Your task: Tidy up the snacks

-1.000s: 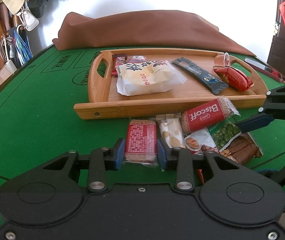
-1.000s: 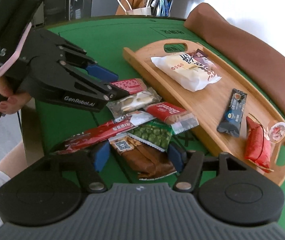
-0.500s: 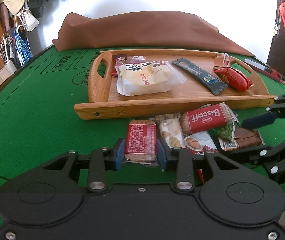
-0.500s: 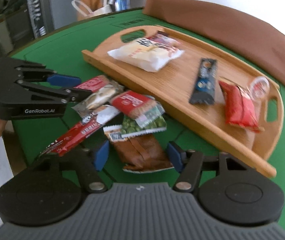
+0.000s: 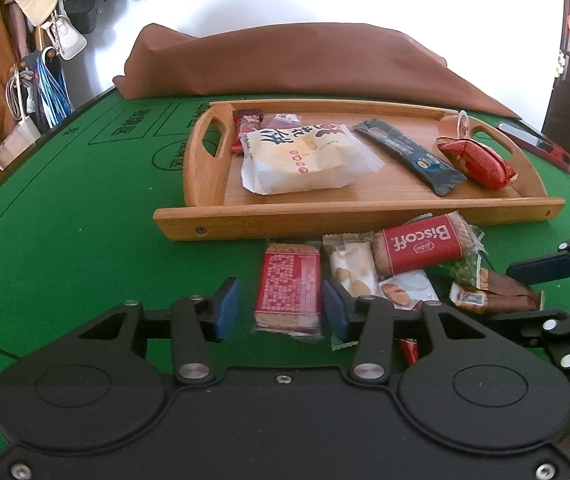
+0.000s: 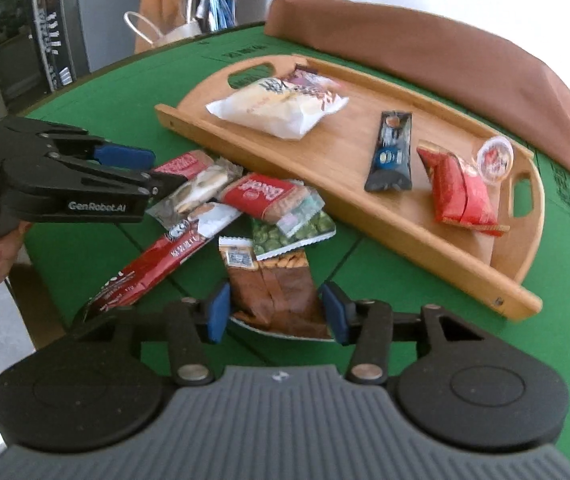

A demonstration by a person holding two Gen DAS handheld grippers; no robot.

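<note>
Left tool: just spread, red biscuit pack loose between pads
Right tool: closing, straddling brown packet
Risk: thin foil may slip out

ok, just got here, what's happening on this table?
A person is sorting snack packets from a green table onto a wooden tray with two handheld grippers. The left gripper has just been opening: its pads stand clear on both sides of a red wafer packet lying flat. The right gripper has been closing around a brown packet, not visibly pinching it. Several snacks sit on the tray; a pile remains beside it.
</note>
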